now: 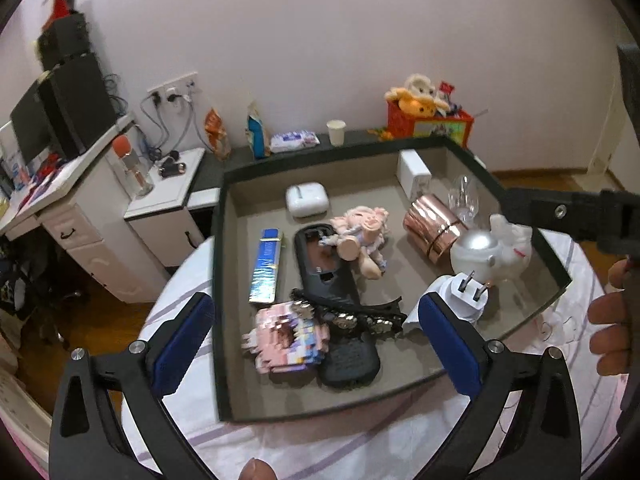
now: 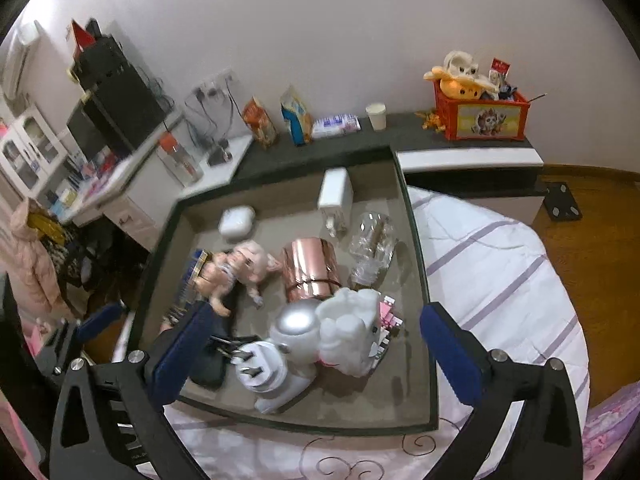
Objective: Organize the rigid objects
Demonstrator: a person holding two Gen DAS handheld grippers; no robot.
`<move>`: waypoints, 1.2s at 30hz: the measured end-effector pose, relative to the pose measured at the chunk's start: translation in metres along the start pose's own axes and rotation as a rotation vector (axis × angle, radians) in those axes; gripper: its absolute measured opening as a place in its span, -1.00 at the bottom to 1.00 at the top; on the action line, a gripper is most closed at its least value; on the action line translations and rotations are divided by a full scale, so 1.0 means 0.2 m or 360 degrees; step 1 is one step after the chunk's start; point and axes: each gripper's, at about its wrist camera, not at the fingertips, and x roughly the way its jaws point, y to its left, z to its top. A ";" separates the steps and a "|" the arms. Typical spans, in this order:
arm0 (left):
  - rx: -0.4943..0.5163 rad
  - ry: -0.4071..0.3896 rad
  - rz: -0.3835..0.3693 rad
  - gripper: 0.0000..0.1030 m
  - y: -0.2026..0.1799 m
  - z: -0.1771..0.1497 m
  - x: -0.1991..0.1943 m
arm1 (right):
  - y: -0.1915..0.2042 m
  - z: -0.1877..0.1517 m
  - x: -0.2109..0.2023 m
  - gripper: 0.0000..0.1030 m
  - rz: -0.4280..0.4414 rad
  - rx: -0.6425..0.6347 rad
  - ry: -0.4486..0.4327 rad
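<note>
The shallow square tray with a black rim and grey-beige floor (image 1: 219, 264) is where your rigid objects sit, and it rests on the round table under a white cloth with lilac stripes (image 2: 500, 264).

In your left wrist view the tray fills the middle. The black phone-shaped case (image 1: 320, 276) lies lengthwise from centre toward 6 o'clock. A shiny copper-coloured cylinder (image 1: 434, 228) lies on its side at 2 o'clock, and just beside it, toward 3 o'clock, is the white figurine with a silver dome (image 1: 492, 246). The pink pig doll (image 1: 362, 232) rests on the top end of the black case. The flat blue and gold box (image 1: 266, 266) lies at 9 o'clock of the case. A pink pixel-block model (image 1: 284, 338) sits at 7 o'clock, touching the case, with the black studded hair clip (image 1: 348, 314) laid across both. The white earbud case (image 1: 306, 199) is at 12 o'clock, the white square charger (image 1: 414, 172) stands in the far corner at 1 o'clock, and a clear glass bottle (image 1: 464, 198) lies near it. The white two-pin plug adapter (image 1: 466, 294) sits at 4 o'clock.

Your left gripper (image 1: 316, 340) hovers over the tray's near edge, its blue-padded fingers spread wide with nothing between them. Your right gripper (image 2: 308, 354) is likewise spread wide and empty, above the plug and figurine.
</note>
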 end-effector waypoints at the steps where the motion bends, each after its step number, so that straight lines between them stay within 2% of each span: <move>1: -0.0027 -0.0019 -0.0003 1.00 0.02 -0.01 -0.04 | 0.00 0.00 -0.03 1.00 0.0007 0.0007 -0.0022; 9: -0.0170 -0.0093 -0.0010 1.00 0.15 -0.12 -0.28 | 0.05 -0.07 -0.24 1.00 0.0033 0.0019 -0.0137; 17: -0.0222 -0.0121 -0.0034 1.00 0.15 -0.27 -0.51 | 0.09 -0.26 -0.48 1.00 0.0042 0.0036 -0.0239; 26: -0.0227 -0.0183 -0.0062 1.00 0.06 -0.40 -0.79 | 0.16 -0.56 -0.74 1.00 -0.0095 -0.0050 -0.0314; 36: -0.0235 -0.0246 -0.0067 1.00 -0.02 -0.57 -1.05 | 0.29 -0.88 -0.91 1.00 -0.0298 -0.0212 -0.0354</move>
